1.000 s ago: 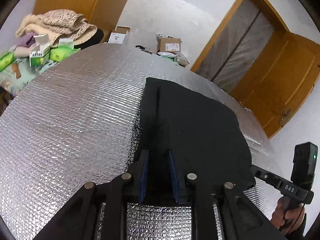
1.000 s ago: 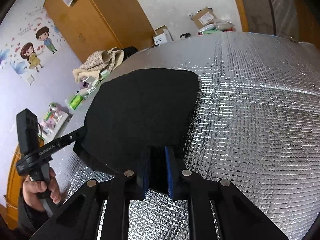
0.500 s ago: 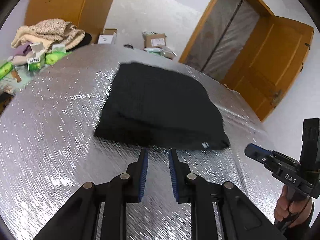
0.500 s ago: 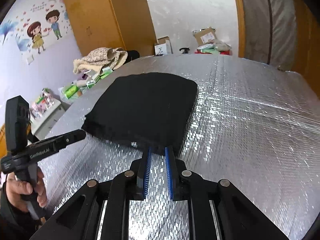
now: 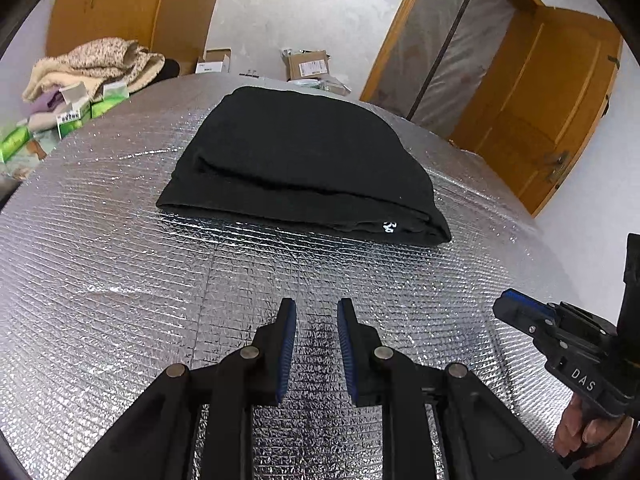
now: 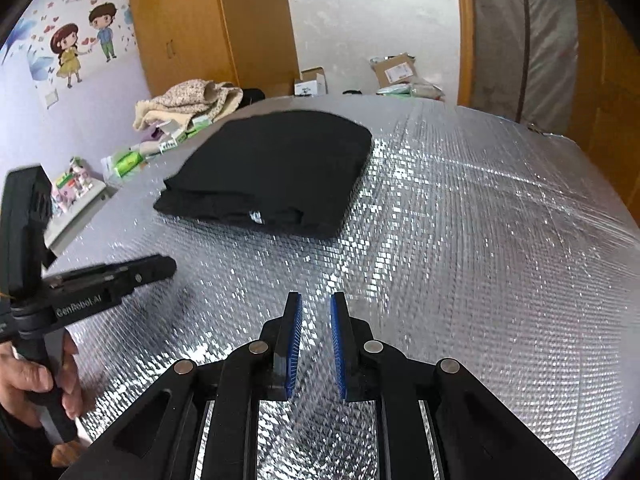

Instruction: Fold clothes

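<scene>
Over the near part of the silver tabletop point(image 5: 120, 280), in the left wrist view, my left gripper point(image 5: 316, 346) hangs with a modest gap between its blue pads and nothing in it, just foil underneath. The black garment point(image 5: 296, 160) lies folded toward the far edge, well clear of the fingers. I'd say it looks finished: layers stacked, folded edges facing me, a small white tag near its near right corner. Its long axis runs from the near edge to the far edge, tilted slightly left. At the right edge of the view a hand grips the right gripper point(image 5: 516, 308).

From the right wrist view, the right gripper point(image 6: 315, 344) has its pads set closer together, also empty, above bare foil. The garment point(image 6: 276, 164) sits up and left, toward the table's left edge, and the left gripper point(image 6: 160, 266) pokes in from the left. My guess is both are parked short of it so the stack stays tidy.
</scene>
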The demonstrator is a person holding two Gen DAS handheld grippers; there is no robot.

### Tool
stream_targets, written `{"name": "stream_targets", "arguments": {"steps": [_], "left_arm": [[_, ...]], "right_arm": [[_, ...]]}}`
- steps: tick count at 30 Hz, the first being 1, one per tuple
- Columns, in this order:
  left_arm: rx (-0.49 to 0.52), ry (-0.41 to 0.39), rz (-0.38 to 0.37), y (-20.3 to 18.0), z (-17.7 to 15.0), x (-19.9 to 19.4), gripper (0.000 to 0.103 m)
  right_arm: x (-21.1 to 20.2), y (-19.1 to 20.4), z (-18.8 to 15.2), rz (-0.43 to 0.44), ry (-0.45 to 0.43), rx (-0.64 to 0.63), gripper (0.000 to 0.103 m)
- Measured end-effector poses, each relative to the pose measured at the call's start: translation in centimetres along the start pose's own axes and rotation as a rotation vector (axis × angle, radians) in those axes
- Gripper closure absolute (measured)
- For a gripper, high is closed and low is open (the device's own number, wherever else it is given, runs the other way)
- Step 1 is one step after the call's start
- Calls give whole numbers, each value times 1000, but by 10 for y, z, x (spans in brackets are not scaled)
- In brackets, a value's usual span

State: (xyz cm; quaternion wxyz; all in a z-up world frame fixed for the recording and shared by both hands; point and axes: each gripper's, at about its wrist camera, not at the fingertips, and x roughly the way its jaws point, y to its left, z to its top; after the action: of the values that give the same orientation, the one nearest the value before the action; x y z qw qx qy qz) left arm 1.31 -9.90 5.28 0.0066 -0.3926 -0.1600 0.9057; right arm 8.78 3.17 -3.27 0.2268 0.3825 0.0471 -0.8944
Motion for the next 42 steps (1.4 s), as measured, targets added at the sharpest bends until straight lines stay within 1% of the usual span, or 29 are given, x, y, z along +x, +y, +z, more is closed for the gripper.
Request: {"name": "stream_targets", "arguments": {"steps": [5,7,11,17,27,30,37,42], "left_arm": [[50,-8,56,-10,-4,1,81],[59,-7,66,-12,-4,2,81],[71,-7,78,-14,-4,3,81],[69,-9,75,-16,-5,3,81],[140,3,135,-30,-6,6,78],[137,5,126,-29,-6,6,77],[72,0,61,-17,-3,4,77],[61,-3,57,-15,-3,4,77]], "right_arm": [[6,1,-8,-11,15,-9,88],[9,1,-9,-12,24,-10,88],[14,2,-13,-11,38,-7,88],[18,1,-15,-10,45,-6,87],[17,1,-17,-7,46,-8,85],[18,1,-16,-2,47,-4,85],[17,1,-16,0,46,-3,85],[17,1,-16,0,46,-3,85]]}}
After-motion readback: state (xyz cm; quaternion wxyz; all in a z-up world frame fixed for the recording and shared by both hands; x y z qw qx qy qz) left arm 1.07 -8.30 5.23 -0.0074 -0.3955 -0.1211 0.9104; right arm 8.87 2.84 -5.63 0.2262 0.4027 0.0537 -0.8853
